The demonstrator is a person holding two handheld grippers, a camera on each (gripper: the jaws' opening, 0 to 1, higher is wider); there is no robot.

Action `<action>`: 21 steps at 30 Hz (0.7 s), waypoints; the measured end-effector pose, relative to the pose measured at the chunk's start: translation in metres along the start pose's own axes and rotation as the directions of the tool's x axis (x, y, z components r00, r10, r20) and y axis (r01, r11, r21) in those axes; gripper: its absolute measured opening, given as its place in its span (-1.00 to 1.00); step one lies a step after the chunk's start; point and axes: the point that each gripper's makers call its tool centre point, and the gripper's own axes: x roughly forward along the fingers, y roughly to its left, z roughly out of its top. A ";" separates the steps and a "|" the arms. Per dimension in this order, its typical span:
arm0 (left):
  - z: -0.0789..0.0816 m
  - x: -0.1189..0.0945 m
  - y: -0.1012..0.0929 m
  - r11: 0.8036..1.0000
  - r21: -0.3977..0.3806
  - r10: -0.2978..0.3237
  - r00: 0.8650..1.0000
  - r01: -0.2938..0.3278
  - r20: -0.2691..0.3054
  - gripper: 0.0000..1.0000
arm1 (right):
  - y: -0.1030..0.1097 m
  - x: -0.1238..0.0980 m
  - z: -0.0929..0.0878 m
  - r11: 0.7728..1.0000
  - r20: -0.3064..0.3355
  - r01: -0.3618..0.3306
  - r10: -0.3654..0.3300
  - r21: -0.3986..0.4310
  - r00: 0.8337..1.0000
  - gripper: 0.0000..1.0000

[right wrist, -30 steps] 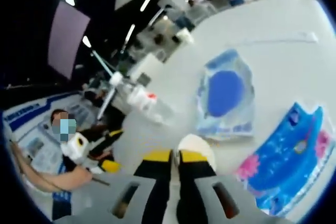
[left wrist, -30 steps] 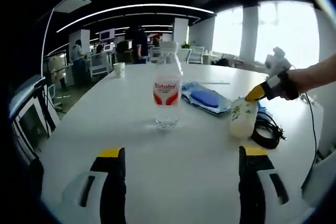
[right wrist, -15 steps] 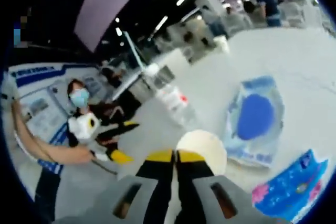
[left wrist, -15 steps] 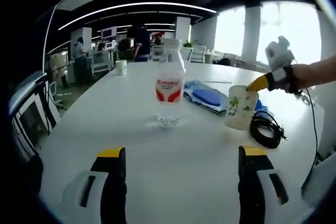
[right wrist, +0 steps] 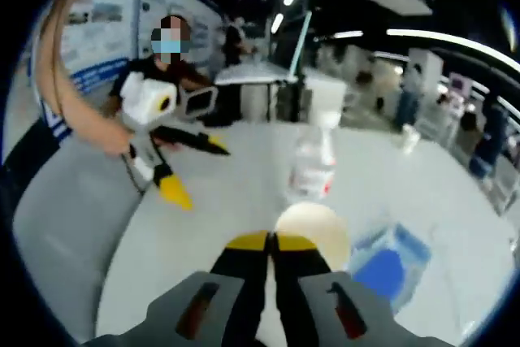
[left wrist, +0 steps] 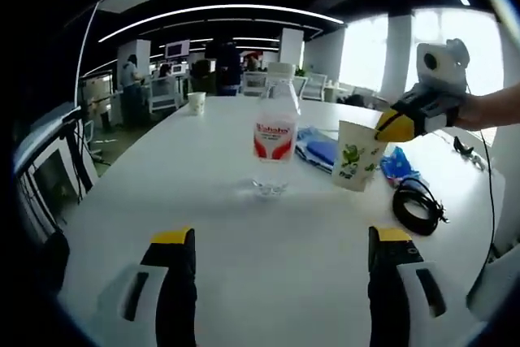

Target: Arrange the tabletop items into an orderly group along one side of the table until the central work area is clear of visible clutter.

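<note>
In the left gripper view the left tongs sit low over the white worktop, jaws spread wide w/ nothing between them. The right tongs come in from the right, held by a bare forearm, yellow tips pressed onto the rim of a paper cup. The cup is white w/ a green leaf print, lifted clear of the worktop and tilted. Just left of it stands a clear water bottle (red-and-white label, white cap), upright near mid-worktop. Behind them lie a blue packet and a second blue pack; a coiled black cable lies to the right. In the right gripper view the right tongs are closed on the cup's rim, the bottle beyond.
</note>
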 end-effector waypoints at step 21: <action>0.002 -0.003 0.016 0.998 -0.042 0.052 0.998 -0.051 0.020 0.70 | -0.025 0.032 -0.011 0.971 -0.086 -0.063 0.044 -0.229 0.995 -1.00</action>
